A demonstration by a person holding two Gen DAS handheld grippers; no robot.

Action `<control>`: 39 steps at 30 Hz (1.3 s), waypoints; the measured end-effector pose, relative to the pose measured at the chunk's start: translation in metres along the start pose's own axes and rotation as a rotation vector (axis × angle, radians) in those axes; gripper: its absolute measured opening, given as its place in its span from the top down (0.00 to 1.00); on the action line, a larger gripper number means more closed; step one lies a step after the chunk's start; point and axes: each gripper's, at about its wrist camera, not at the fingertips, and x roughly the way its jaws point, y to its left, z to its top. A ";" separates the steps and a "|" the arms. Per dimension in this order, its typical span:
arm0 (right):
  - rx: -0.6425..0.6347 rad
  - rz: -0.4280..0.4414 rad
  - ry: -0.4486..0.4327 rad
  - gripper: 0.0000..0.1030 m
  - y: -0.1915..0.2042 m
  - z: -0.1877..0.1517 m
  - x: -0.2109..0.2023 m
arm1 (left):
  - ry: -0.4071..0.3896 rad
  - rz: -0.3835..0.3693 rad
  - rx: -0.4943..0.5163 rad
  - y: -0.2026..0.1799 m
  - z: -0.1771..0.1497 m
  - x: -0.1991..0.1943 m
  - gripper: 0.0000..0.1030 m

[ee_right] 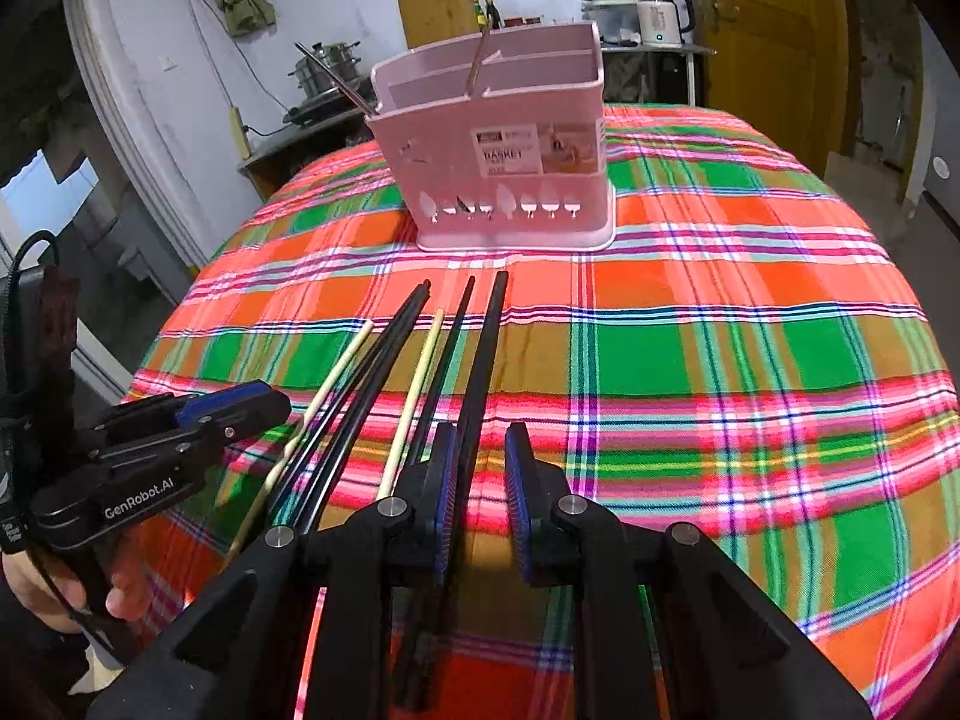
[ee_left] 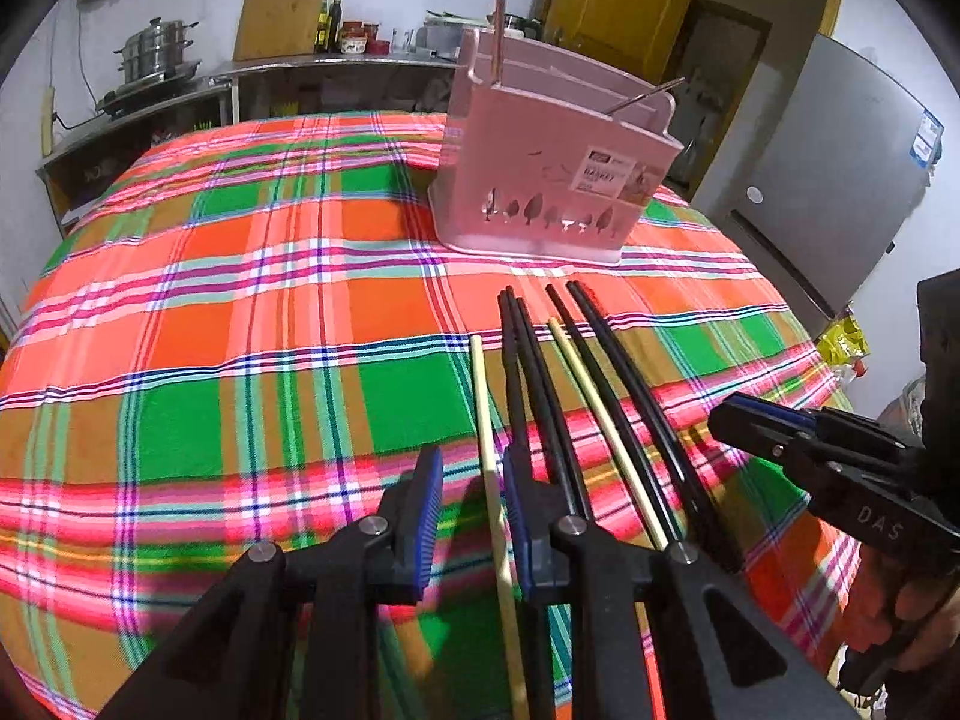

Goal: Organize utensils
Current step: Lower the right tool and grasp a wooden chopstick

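Several chopsticks lie side by side on the plaid tablecloth: black ones (ee_left: 534,372) (ee_right: 480,354) and two pale wooden ones (ee_left: 487,420) (ee_right: 420,372). A pink utensil basket (ee_left: 552,168) (ee_right: 498,150) stands beyond their tips, with two metal utensils leaning inside it. My left gripper (ee_left: 471,516) is open, its jaws on either side of a pale chopstick. My right gripper (ee_right: 480,492) is open, its jaws on either side of the rightmost black chopstick. Each gripper shows in the other's view: the right one (ee_left: 732,420) and the left one (ee_right: 264,402).
The plaid tablecloth (ee_left: 240,312) covers a round table. Behind it are a counter with steel pots (ee_left: 156,54), bottles, a cutting board and a kettle (ee_right: 660,15). A grey fridge (ee_left: 840,168) stands to the right, by a yellow door (ee_right: 768,30).
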 end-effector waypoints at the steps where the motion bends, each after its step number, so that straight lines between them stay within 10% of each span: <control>1: 0.002 0.001 0.007 0.84 0.000 0.001 0.005 | 0.004 -0.002 -0.005 0.001 0.001 0.004 0.80; 39: -0.032 0.063 0.048 0.89 0.029 0.043 0.055 | 0.016 0.045 -0.021 0.019 0.018 0.025 0.92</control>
